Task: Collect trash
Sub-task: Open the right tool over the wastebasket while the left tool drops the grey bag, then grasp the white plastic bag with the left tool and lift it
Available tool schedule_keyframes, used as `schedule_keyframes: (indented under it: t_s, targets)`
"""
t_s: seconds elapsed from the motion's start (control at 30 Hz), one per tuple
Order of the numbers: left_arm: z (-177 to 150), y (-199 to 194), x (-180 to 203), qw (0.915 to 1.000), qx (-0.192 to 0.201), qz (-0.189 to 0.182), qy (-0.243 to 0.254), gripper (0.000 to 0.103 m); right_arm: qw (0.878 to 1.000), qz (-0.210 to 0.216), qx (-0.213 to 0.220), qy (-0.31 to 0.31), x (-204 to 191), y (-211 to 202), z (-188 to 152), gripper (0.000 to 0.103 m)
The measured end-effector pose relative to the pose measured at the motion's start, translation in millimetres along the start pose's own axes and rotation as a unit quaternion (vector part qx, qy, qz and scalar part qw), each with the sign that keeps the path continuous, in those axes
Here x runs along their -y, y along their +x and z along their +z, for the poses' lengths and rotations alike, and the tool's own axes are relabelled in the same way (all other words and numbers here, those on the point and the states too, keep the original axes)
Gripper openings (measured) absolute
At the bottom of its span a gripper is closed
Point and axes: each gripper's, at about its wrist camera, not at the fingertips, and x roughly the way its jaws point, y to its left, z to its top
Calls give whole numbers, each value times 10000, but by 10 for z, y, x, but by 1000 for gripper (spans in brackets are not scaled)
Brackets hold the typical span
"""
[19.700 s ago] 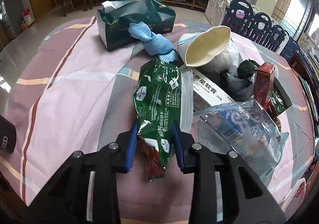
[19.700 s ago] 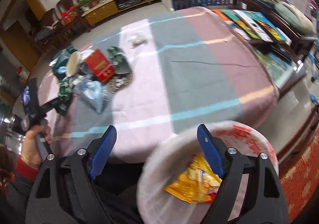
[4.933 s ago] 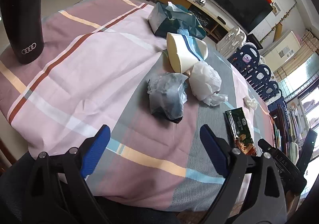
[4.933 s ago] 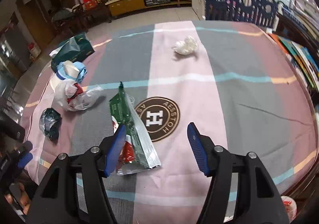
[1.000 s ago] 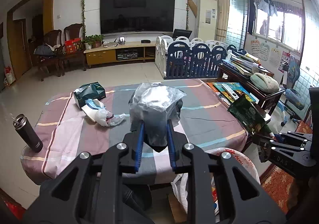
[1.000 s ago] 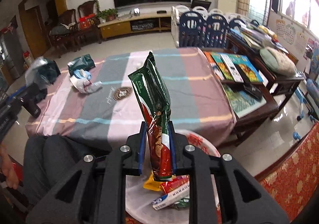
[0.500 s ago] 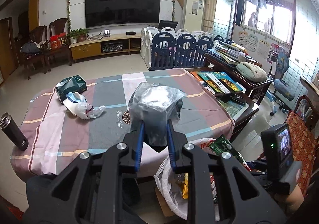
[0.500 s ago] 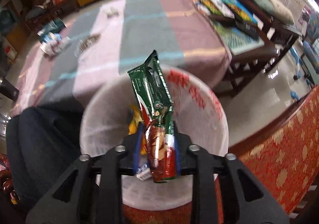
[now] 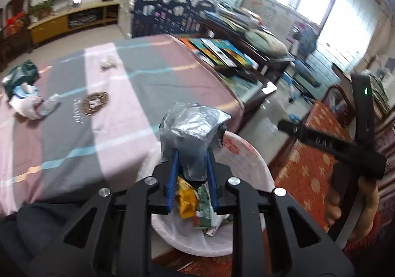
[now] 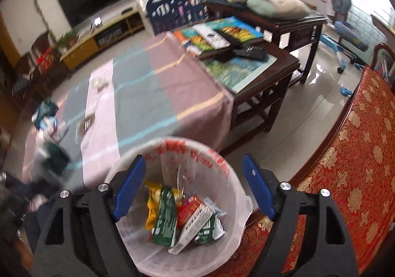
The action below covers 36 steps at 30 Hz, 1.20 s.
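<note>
Two tools: left [image 9: 191,168] pinches grey bag [image 9: 193,129]; right [image 10: 195,183] just opened, empty.

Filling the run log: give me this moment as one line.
left gripper: shut on grey bag | right gripper: just opened, empty | green wrapper: in bin

Hardly any writing here can be made out. The white plastic liner of the round trash bin [image 10: 172,151] carries red printed characters along its rim, too blurred to read. The striped pink and grey cloth on the desk [image 9: 118,94] bears a round brown emblem [image 9: 95,103] beside a line of slanted script, both illegible.
</note>
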Motion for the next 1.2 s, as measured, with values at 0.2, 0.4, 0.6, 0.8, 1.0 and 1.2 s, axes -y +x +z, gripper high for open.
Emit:
schedule_keyframes:
  t_s: [0.2, 0.4, 0.6, 0.8, 1.0, 1.2]
  targets:
    - [-156, 667, 312, 9917, -829, -740, 652, 75, 9991, -66, 296, 307, 106, -51, 135, 84]
    - [-44, 606, -394, 9990, -453, -45, -48, 79, 9995, -11, 6, 323, -34, 214, 113, 84]
    - [174, 404, -2061, 9644, 104, 1905, -1830, 78, 9996, -17, -258, -83, -407, 496, 80, 84]
    - [488, 247, -3202, 9173, 677, 3299, -2124, 79, 9983, -32, -532, -230, -647, 790, 92, 84]
    - [750, 561, -3133, 9296, 447, 3625, -488, 79, 9957, -153, -881, -258, -780, 1090, 57, 84]
    - [737, 1008, -3445, 9466, -279, 3115, -778, 69, 9939, -133, -1045, -332, -957, 1258, 82, 84]
